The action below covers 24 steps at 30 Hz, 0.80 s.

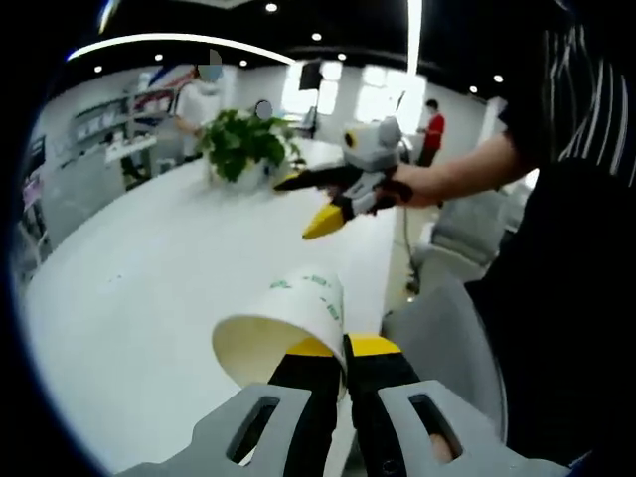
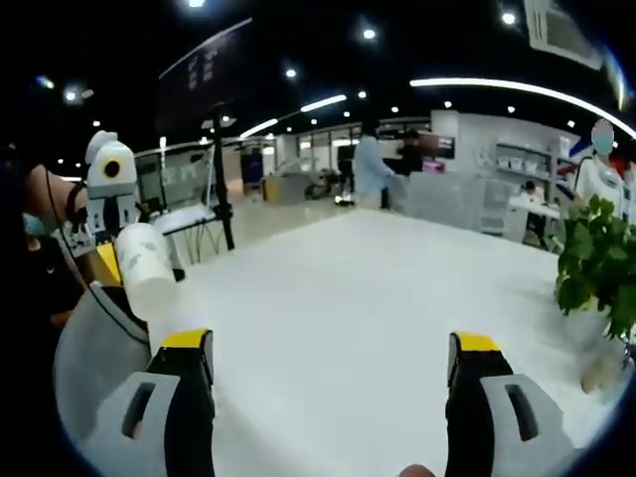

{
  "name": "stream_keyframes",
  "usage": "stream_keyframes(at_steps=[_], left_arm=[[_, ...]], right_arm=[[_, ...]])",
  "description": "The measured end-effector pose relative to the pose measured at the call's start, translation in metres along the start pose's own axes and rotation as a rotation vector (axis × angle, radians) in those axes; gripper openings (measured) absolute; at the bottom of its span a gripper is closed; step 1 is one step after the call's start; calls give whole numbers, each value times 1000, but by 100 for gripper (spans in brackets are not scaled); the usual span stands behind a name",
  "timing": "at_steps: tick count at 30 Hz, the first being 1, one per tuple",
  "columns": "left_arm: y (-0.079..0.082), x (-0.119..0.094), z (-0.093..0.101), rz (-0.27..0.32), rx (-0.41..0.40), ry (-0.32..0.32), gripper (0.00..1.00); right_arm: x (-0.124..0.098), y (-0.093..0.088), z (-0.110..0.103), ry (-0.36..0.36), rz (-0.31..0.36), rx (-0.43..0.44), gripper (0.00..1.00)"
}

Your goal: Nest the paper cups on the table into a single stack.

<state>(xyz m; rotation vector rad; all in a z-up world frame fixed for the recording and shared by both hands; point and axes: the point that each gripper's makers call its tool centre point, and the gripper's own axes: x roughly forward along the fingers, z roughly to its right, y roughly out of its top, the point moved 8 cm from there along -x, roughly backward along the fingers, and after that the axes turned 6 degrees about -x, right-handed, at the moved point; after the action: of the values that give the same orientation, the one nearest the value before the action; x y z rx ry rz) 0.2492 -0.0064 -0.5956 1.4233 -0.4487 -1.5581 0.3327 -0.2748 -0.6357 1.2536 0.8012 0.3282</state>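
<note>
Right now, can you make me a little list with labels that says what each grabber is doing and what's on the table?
left gripper: shut on the rim of a paper cup
paper cup: white, green print, tipped sideways, open mouth facing left in the left gripper view
right gripper: open, jaws wide apart, holding nothing
table: big, white, bare surface between the right gripper's jaws
potted plant: green leaves, standing on the table's far part
other cups on the table: none that I can make out
people: a few standing in the background

potted plant on white table, grey chair, people standing beyond
</note>
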Motion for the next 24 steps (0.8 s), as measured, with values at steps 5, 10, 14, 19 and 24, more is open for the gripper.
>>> stream_keyframes(at_steps=[5, 10, 14, 19, 24], left_arm=[[-1, 3, 0, -36, 15, 1, 0], [0, 7, 2, -86, 63, 1, 0], [-5, 10, 2, -171, 116, 7, 0], [-5, 14, 5, -233, 176, -1, 0], [2, 18, 6, -290, 251, -9, 0]], right_arm=[[3, -3, -3, 24, -10, -22, 100], [3, -5, -2, 19, -11, -1, 100], [3, -9, -3, 17, -19, 24, 100], [0, -15, -4, 15, -20, 44, 100], [-2, -19, -5, 11, -21, 65, 100]])
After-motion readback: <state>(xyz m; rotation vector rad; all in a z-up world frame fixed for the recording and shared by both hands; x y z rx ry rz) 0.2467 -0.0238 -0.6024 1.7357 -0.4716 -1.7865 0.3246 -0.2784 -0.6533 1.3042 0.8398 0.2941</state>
